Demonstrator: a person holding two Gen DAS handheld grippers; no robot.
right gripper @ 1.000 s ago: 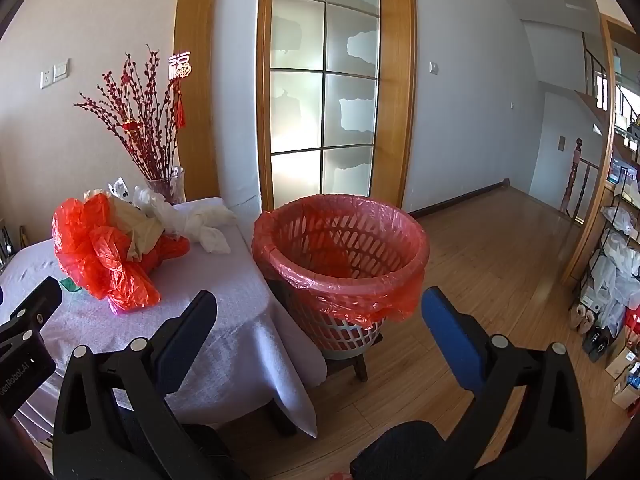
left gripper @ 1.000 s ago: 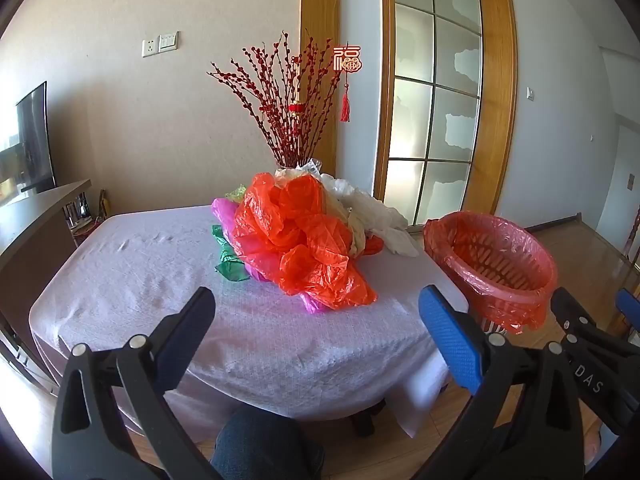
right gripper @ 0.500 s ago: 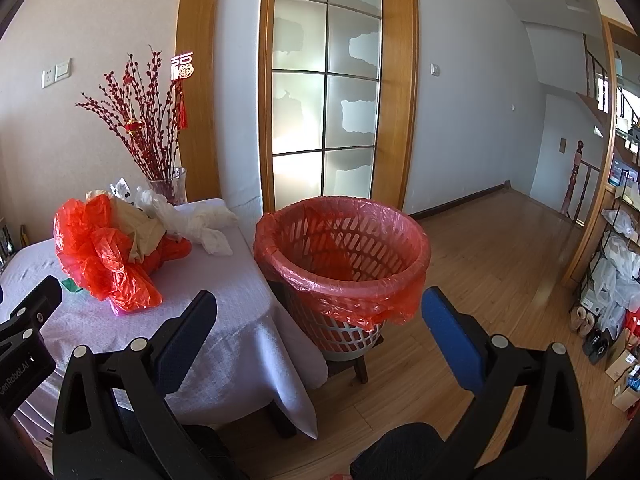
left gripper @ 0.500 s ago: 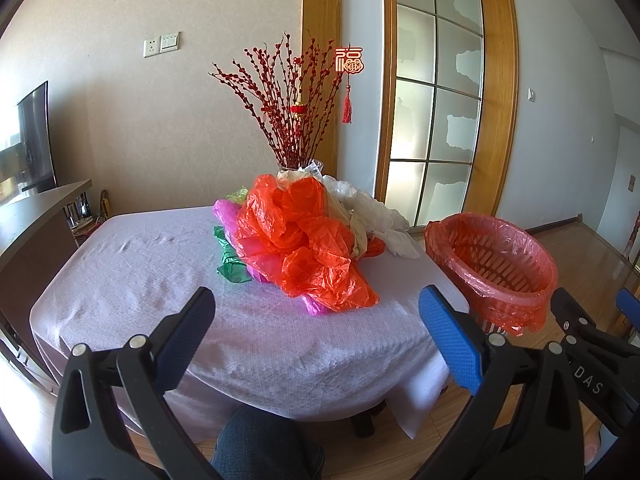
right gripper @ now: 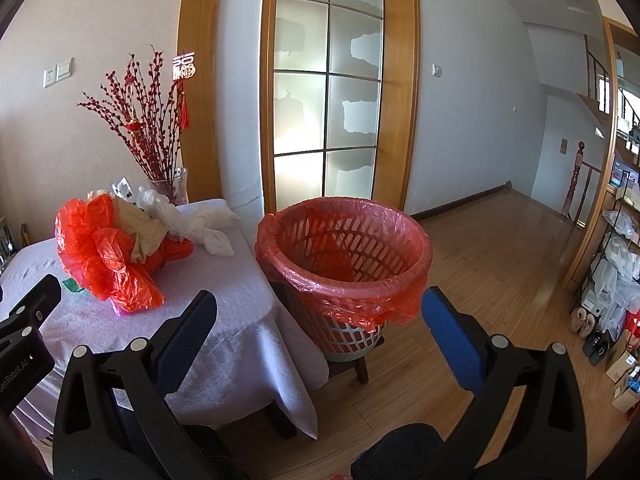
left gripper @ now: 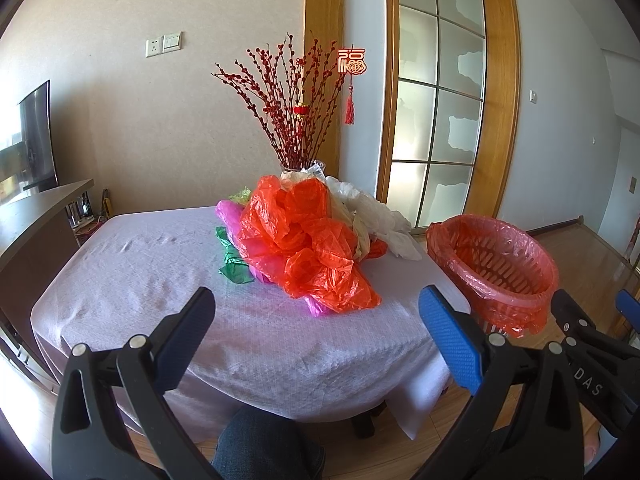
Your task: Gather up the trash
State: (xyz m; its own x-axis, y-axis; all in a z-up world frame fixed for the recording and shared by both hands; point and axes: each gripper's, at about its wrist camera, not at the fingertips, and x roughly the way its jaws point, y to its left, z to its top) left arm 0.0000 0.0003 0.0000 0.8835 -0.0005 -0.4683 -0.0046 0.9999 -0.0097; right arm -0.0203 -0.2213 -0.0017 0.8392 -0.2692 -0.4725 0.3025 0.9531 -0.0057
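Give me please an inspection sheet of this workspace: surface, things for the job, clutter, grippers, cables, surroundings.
Surface: table under a pale cloth, wrinkled, mostly bare at the near side.
Job's things: heap of crumpled plastic bags, orange on top, white, pink and green below, lying on the table; basket lined with a red bag, on a low stool beside the table, nothing seen inside.
Clutter: glass vase with red branches behind the heap.
Grippers: left gripper open, holds nothing, short of the heap; right gripper open, holds nothing, facing the basket.
Cables: nothing seen.
Surroundings: frosted glass door, wooden floor, shelf with bags and shoes at far right.
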